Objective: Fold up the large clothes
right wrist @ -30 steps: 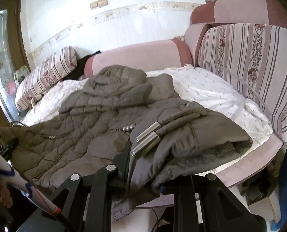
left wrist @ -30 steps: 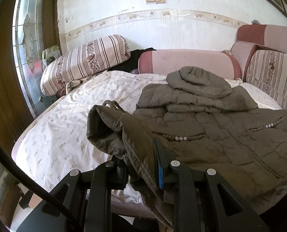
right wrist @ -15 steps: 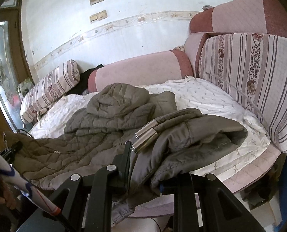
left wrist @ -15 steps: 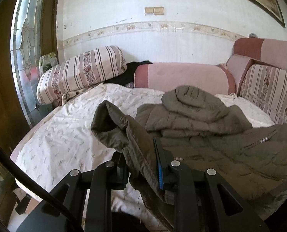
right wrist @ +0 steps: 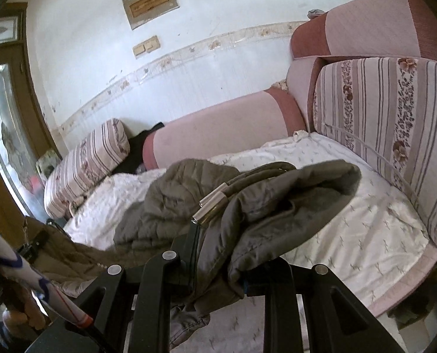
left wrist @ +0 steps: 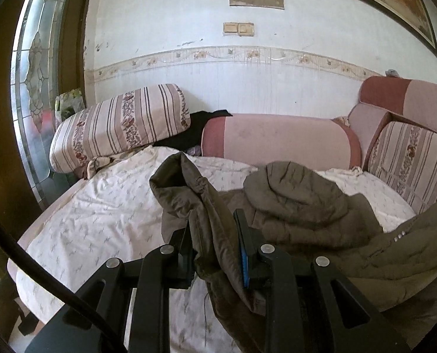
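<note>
Both grippers, left [left wrist: 214,253] and right [right wrist: 218,260], fingers clamped on the olive jacket [left wrist: 300,206], hold its hem up; next, carry it forward toward the hood beyond the fingers

Open white sheet [left wrist: 101,223] left of the olive jacket [left wrist: 300,206]; striped bolster [left wrist: 118,123], pink bolster [left wrist: 277,138] and striped back cushion [right wrist: 389,135] wall off far sides.
</note>
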Action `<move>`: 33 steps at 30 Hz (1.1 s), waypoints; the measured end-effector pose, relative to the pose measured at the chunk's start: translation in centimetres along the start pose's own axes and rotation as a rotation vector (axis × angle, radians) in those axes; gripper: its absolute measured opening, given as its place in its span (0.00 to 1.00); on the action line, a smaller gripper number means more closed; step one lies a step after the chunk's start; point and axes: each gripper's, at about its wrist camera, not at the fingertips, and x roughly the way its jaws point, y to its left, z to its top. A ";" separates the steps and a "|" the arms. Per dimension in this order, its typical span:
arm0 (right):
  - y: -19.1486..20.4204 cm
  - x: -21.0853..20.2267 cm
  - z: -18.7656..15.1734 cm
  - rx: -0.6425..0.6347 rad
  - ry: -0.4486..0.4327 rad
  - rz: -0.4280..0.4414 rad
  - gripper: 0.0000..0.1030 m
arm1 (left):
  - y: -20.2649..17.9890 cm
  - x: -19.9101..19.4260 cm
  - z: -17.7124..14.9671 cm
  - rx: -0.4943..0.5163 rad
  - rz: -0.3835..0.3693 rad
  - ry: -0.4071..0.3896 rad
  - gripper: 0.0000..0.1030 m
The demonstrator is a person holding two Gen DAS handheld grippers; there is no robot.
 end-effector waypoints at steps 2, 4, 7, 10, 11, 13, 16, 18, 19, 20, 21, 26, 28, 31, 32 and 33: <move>0.0 0.5 0.9 0.006 -0.003 0.002 0.22 | -0.1 0.8 1.0 0.000 0.001 -0.005 0.22; -0.1 1.0 1.8 0.014 -0.006 0.004 0.22 | -0.3 1.7 2.0 -0.009 -0.003 -0.004 0.22; -0.1 2.1 3.4 0.026 -0.009 0.011 0.22 | -0.5 3.0 3.3 -0.015 -0.007 -0.003 0.22; -0.2 3.4 5.0 0.040 -0.009 0.018 0.22 | -0.7 4.5 4.7 -0.017 -0.009 -0.006 0.24; -0.3 3.9 5.6 0.044 -0.010 0.019 0.22 | -0.8 5.1 5.2 -0.016 -0.007 -0.006 0.24; -0.2 5.2 7.0 0.048 -0.008 0.022 0.22 | -1.0 6.6 6.2 -0.018 -0.003 -0.002 0.27; -0.1 7.2 8.7 0.052 0.001 0.021 0.22 | -1.2 8.9 7.8 -0.026 0.005 0.011 0.31; -0.2 9.4 10.2 0.064 0.011 0.020 0.22 | -1.5 10.4 9.1 -0.019 0.023 0.004 0.36; -0.3 10.1 10.7 0.069 0.015 0.018 0.22 | -1.6 11.2 9.9 -0.012 0.032 -0.002 0.39; -0.5 11.7 11.7 0.082 0.025 0.015 0.22 | -1.6 11.9 10.5 -0.011 0.035 -0.010 0.41; -0.8 12.5 12.2 0.089 0.030 0.013 0.22 | -1.6 12.7 11.4 -0.009 0.043 -0.026 0.48; -2.4 19.9 15.6 0.149 0.077 -0.042 0.22 | -0.8 15.2 14.1 -0.001 0.090 -0.060 0.60; -2.8 22.3 16.6 0.155 0.093 -0.063 0.22 | 0.0 16.0 14.7 -0.006 0.102 -0.063 0.61; -3.8 26.8 18.1 0.171 0.129 -0.099 0.22 | 1.3 16.7 14.6 -0.011 0.118 -0.068 0.62; -4.0 28.2 18.4 0.170 0.145 -0.107 0.22 | 1.6 17.0 14.4 -0.014 0.124 -0.068 0.62; -4.1 29.0 18.5 0.168 0.154 -0.114 0.22 | 2.0 17.3 13.9 -0.019 0.129 -0.062 0.63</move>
